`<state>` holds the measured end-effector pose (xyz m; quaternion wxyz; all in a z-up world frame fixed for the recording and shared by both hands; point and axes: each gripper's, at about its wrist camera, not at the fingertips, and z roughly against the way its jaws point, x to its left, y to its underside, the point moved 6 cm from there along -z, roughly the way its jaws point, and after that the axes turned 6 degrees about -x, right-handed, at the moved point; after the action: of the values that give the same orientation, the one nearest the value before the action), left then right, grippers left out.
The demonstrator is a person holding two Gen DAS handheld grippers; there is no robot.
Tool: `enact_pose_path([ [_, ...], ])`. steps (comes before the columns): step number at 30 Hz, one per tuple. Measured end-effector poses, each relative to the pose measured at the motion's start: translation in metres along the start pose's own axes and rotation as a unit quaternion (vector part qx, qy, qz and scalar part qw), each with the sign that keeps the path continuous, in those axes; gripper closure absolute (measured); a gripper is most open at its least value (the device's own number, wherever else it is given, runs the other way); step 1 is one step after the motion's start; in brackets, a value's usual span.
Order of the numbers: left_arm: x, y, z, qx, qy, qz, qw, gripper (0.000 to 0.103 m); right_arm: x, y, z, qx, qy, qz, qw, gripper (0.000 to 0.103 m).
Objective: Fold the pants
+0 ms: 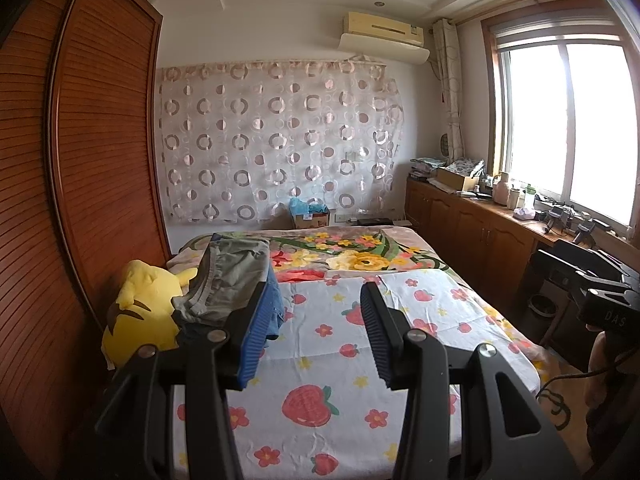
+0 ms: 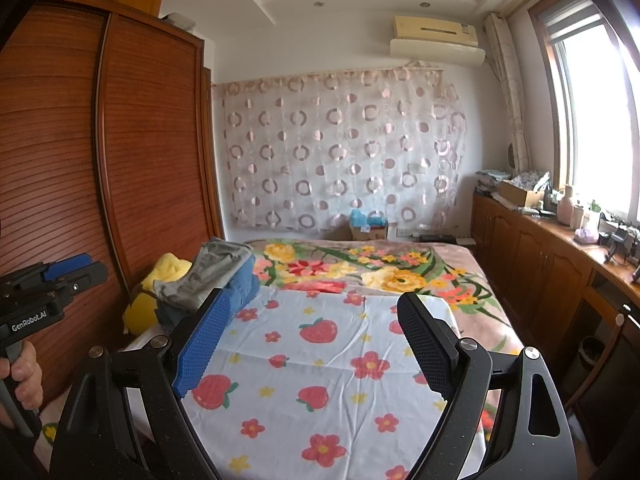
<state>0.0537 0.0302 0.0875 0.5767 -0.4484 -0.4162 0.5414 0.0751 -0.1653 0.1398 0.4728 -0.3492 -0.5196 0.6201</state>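
Pants [image 1: 228, 276] stacked far-left — beyond spread jaws, untouched

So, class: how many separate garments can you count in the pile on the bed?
2 for sure: olive-grey pants on top and blue jeans beneath, piled at the bed's left edge beside the yellow plush toy. A darker layer underneath may be a third.
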Motion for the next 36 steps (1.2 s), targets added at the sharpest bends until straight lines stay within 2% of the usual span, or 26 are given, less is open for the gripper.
enact_pose_path([
  [36,-0.0038,0.0056,-0.0003,0.003,0.004,0.0,1.0,0.058,0.0012,-0.0011,-0.0014,0.001,0.002,0.001,1.0,0.016],
])
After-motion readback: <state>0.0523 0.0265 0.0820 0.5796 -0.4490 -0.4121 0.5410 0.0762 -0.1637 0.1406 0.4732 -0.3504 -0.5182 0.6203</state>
